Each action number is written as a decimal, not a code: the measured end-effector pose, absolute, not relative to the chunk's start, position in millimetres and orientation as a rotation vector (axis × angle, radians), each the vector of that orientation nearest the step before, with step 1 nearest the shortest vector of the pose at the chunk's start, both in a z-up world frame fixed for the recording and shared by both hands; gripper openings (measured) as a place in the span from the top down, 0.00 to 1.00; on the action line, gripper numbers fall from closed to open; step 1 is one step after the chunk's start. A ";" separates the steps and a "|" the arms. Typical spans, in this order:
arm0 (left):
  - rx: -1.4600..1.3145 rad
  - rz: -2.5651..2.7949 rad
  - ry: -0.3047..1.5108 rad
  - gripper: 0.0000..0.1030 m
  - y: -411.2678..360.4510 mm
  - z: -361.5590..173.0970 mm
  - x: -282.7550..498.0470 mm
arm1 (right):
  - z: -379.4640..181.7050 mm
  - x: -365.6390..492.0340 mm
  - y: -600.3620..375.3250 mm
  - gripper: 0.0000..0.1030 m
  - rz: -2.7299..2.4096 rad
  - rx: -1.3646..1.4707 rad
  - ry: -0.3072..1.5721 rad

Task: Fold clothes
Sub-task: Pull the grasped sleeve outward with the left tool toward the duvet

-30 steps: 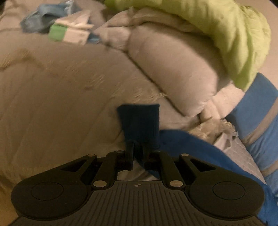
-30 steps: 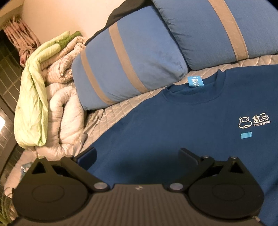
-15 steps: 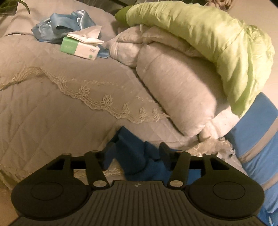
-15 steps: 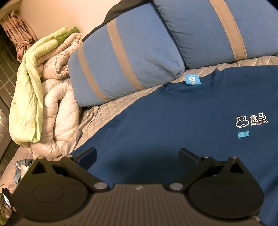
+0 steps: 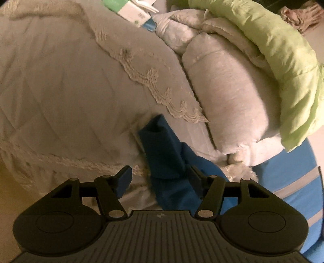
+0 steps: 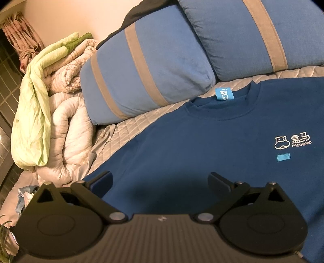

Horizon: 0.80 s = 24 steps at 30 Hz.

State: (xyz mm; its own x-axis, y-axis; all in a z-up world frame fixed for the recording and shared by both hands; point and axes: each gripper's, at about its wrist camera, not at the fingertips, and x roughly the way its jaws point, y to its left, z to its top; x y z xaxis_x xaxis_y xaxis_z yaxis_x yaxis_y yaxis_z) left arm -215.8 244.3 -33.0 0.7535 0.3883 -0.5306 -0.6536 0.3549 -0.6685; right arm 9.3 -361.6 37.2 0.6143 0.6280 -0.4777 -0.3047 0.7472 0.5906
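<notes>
A dark blue sweatshirt (image 6: 202, 145) with a white hippo logo lies face up on the bed, collar toward the pillows. Its sleeve (image 5: 162, 149) lies loose on the grey quilt in the left wrist view, cuff pointing away. My left gripper (image 5: 160, 179) is open, its fingers either side of the sleeve and not holding it. My right gripper (image 6: 160, 182) is open and empty, low over the shirt's chest near its left shoulder.
Two blue pillows with grey stripes (image 6: 149, 72) lie behind the collar. A rolled grey duvet (image 5: 226, 101) and a green blanket (image 5: 283, 66) pile up beside the sleeve. A tissue box (image 5: 129, 10) sits far back on the lace-trimmed quilt (image 5: 60, 91).
My left gripper was shut on the sleeve a second ago; it opened and let the sleeve drop onto the quilt. The right gripper stayed open and shifted slightly.
</notes>
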 end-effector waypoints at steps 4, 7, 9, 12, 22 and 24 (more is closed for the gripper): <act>-1.059 0.639 0.278 0.44 249.8 -46.1 -214.3 | 36.5 10.3 -362.0 0.00 0.563 0.489 0.732; -1.144 0.592 0.254 0.70 257.3 -51.5 -208.8 | 35.4 11.4 -362.1 0.00 0.562 0.491 0.740; -1.152 0.613 0.258 0.77 261.3 -45.8 -207.6 | 34.6 10.4 -361.6 0.00 0.561 0.488 0.743; -1.150 0.646 0.258 0.81 266.2 -34.0 -207.7 | 34.2 10.5 -361.6 0.00 0.556 0.486 0.745; -0.867 0.663 0.294 0.83 252.4 40.7 -177.3 | 33.4 10.9 -356.6 0.00 0.496 0.397 0.759; -0.787 0.651 0.291 0.83 242.2 61.0 -167.3 | 32.7 11.4 -353.4 0.00 0.450 0.334 0.771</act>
